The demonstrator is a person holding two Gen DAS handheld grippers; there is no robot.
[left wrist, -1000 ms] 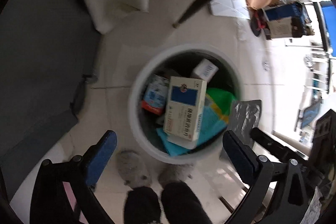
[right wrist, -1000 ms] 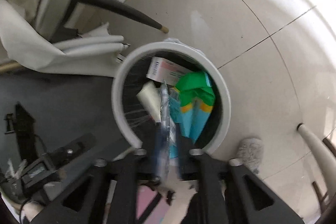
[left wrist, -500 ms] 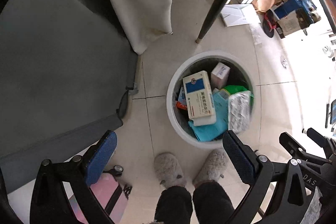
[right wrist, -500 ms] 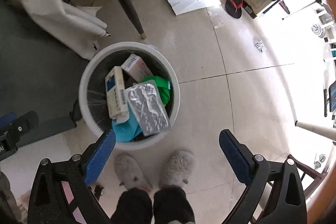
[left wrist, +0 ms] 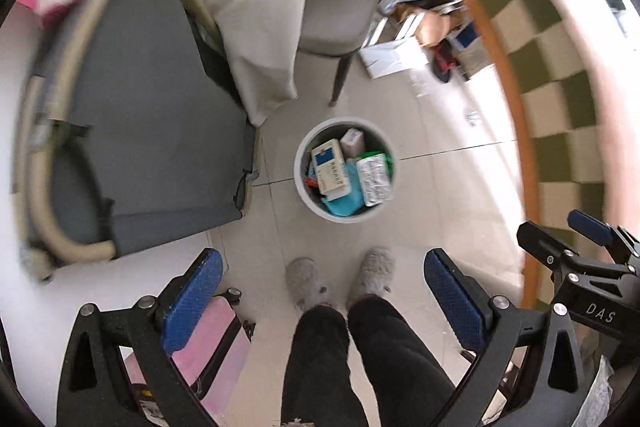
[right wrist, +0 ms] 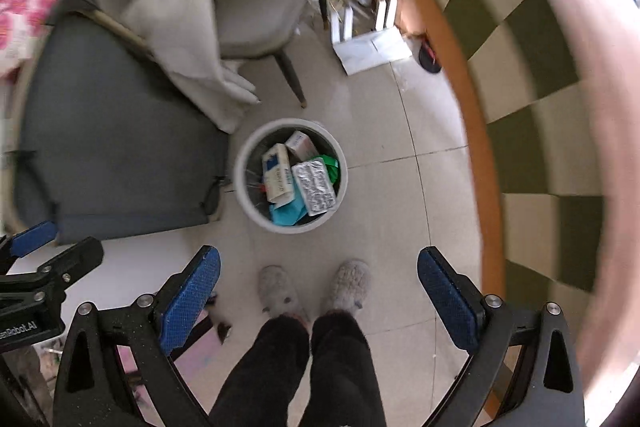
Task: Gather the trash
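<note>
A white round trash bin (left wrist: 301, 183) stands on the tiled floor, also in the right wrist view (right wrist: 242, 187). Inside lie a silver blister pack (left wrist: 374, 179) (right wrist: 314, 187), a white and blue medicine box (left wrist: 331, 167) (right wrist: 277, 173), a smaller white box (left wrist: 352, 141) (right wrist: 302, 143), and teal and green wrappers. My left gripper (left wrist: 324, 295) is open and empty, high above the bin. My right gripper (right wrist: 319, 293) is open and empty, also high above it.
A grey chair (right wrist: 256, 19) with a white cloth stands behind the bin. A grey mat (left wrist: 140, 131) lies to the left. A round table edge with a checkered cloth (right wrist: 520, 67) curves on the right. The person's slippered feet (left wrist: 340, 279) stand before the bin.
The right gripper opened and let the blister pack fall into the bin. Both grippers have risen well above the bin, which now looks much smaller.
</note>
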